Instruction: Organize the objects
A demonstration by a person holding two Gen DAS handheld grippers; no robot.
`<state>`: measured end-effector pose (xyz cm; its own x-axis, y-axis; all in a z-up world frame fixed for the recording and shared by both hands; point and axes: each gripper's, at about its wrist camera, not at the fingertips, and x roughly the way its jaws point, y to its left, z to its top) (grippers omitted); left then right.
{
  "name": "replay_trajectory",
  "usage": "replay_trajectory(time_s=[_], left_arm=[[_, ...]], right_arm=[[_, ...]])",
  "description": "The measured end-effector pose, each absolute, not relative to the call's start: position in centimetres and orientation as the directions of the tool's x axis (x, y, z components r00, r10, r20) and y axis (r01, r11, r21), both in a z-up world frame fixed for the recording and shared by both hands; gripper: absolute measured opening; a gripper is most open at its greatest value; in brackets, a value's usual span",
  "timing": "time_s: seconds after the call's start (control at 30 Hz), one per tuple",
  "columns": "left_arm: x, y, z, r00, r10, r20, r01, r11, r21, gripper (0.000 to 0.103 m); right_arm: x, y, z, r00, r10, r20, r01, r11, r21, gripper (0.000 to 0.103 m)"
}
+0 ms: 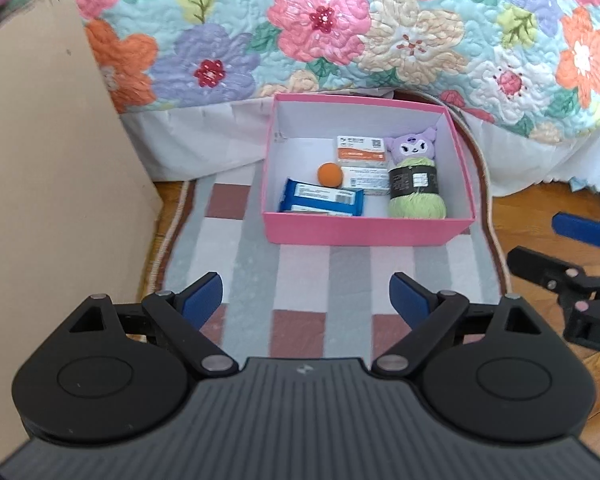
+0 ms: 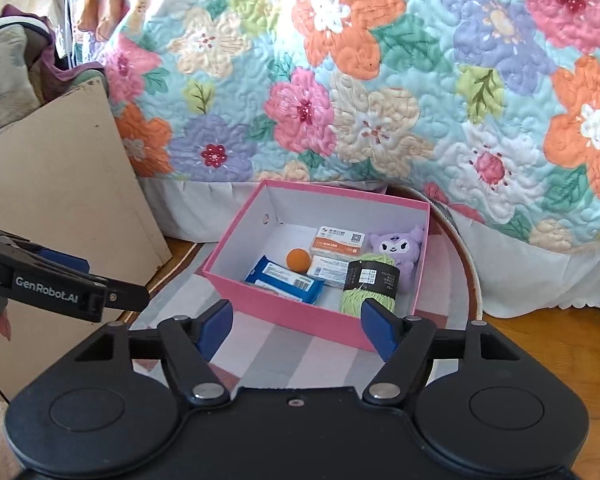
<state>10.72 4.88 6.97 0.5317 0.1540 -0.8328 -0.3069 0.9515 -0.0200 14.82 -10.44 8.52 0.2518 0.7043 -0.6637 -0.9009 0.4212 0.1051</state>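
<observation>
A pink box (image 1: 356, 232) (image 2: 300, 312) stands on a checked rug at the foot of the bed. Inside lie a blue packet (image 1: 320, 198) (image 2: 286, 280), an orange ball (image 1: 329, 175) (image 2: 298, 259), two white-and-orange cartons (image 1: 362, 150) (image 2: 337, 242), a green yarn ball (image 1: 417, 190) (image 2: 366, 288) with a black label, and a purple plush toy (image 1: 414, 146) (image 2: 398, 244). My left gripper (image 1: 306, 300) hovers open over the rug in front of the box, nothing between its fingers. My right gripper (image 2: 296, 320) is open and empty, above the box's near corner.
A flower-patterned quilt (image 1: 340, 24) hangs over the bed behind the box. A cardboard sheet (image 1: 52, 184) (image 2: 60, 184) leans at the left. The checked rug (image 1: 300, 272) lies on a wooden floor (image 1: 540, 208). The right gripper shows at the left wrist view's right edge (image 1: 572, 256).
</observation>
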Motion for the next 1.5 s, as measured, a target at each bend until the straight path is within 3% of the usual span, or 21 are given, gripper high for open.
replay_trajectory(time_s=[0.3,0.53,0.77,1.17,1.5], left_arm=[[8.0,2.7,7.6,0.55,0.164,-0.819,-0.264,0.964,0.015,0.094],[7.8,3.2,6.7,0.52,0.149,-0.841,-0.288,0.958,-0.008,0.1],[8.2,4.7,5.8,0.495,0.108,-0.862,-0.319,0.946,-0.065,0.1],[8.9,4.6,5.2,0.418,0.153,-0.896,-0.332,0.943,0.007,0.1],[8.4,5.2,4.9,0.412,0.15,-0.899,-0.364,0.931,-0.011,0.1]], right_arm=[[13.0,-12.4,8.8,0.268,0.681,-0.681,-0.897,0.434,0.081,0.082],[12.9,-12.6,7.8,0.291,0.625,-0.725,-0.876,0.479,0.061,0.096],[14.1,-12.2,6.8,0.289,0.563,-0.774,-0.827,0.554,0.093,0.096],[13.9,-12.0,6.2,0.304,0.495,-0.814,-0.807,0.588,0.056,0.096],[13.7,-12.0,6.2,0.301,0.461,-0.835,-0.808,0.588,0.033,0.096]])
